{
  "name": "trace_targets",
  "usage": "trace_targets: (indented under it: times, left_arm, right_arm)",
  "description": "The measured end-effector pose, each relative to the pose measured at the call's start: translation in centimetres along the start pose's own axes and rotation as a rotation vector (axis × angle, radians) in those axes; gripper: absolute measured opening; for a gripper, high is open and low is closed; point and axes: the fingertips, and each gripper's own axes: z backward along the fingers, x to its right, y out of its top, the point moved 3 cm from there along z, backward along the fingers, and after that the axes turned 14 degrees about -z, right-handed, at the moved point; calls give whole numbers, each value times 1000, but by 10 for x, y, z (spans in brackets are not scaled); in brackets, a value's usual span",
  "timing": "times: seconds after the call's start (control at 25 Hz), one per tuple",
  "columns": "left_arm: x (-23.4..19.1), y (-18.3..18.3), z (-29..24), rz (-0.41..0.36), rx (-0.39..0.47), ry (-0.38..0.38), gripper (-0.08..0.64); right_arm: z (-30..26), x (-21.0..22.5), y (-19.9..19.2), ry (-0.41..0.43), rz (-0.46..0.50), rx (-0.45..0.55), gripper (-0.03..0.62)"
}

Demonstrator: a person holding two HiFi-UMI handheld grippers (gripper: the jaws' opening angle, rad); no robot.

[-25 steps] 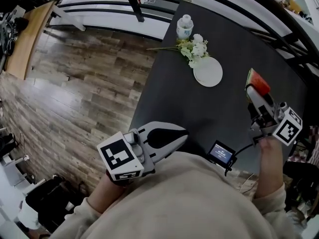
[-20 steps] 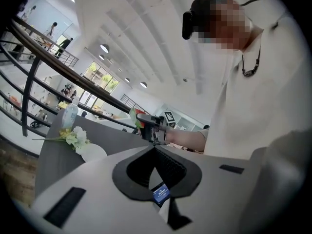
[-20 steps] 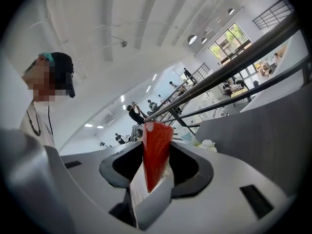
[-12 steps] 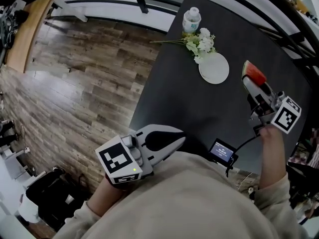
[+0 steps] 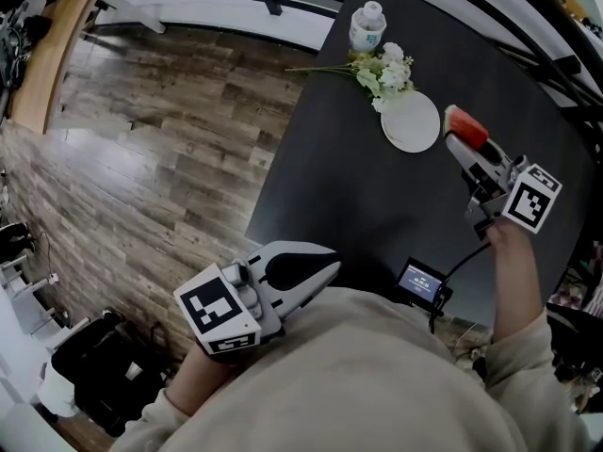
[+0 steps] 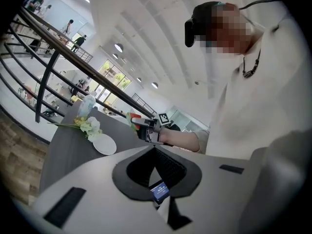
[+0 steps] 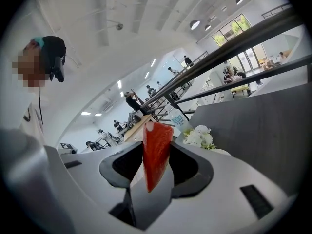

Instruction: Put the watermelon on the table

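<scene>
The watermelon is a red wedge with a green rind. My right gripper is shut on it and holds it above the dark table, just right of a white plate. In the right gripper view the watermelon stands upright between the two jaws of the right gripper. My left gripper hovers at the table's near edge, close to my body, with its tips together and nothing in them. The left gripper view shows the left gripper shut and the watermelon far off.
White flowers and a water bottle lie beyond the plate at the table's far end. A small device with a lit screen sits at the near edge on a cable. Wood floor lies left; black railings run behind.
My right gripper has sunk toward the table with the watermelon and now sits nearer the white plate. The left gripper has dropped slightly and stays shut.
</scene>
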Motion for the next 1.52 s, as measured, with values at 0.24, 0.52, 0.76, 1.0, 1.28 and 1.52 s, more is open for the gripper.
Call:
trace_targets:
  times: [0.24, 0.52, 0.76, 1.0, 1.28, 1.52]
  left_arm:
    - [0, -6, 8, 21, 2, 30, 3]
    - [2, -14, 15, 40, 7, 63, 3]
    - [4, -20, 19, 52, 3, 83, 3]
    - [7, -26, 18, 64, 10, 96, 3]
    - [9, -36, 25, 86, 19, 128, 3]
    - [10, -40, 27, 96, 25, 145, 3]
  right_arm:
    - [-10, 21, -7, -33, -7, -38, 183]
    - [-29, 42, -16, -40, -24, -76, 183]
    - [-40, 57, -27, -50, -40, -104, 183]
    - [-46, 75, -34, -82, -46, -134, 183]
    - [-58, 91, -48, -111, -27, -195, 183]
    - [-76, 108, -57, -140, -16, -237, 183]
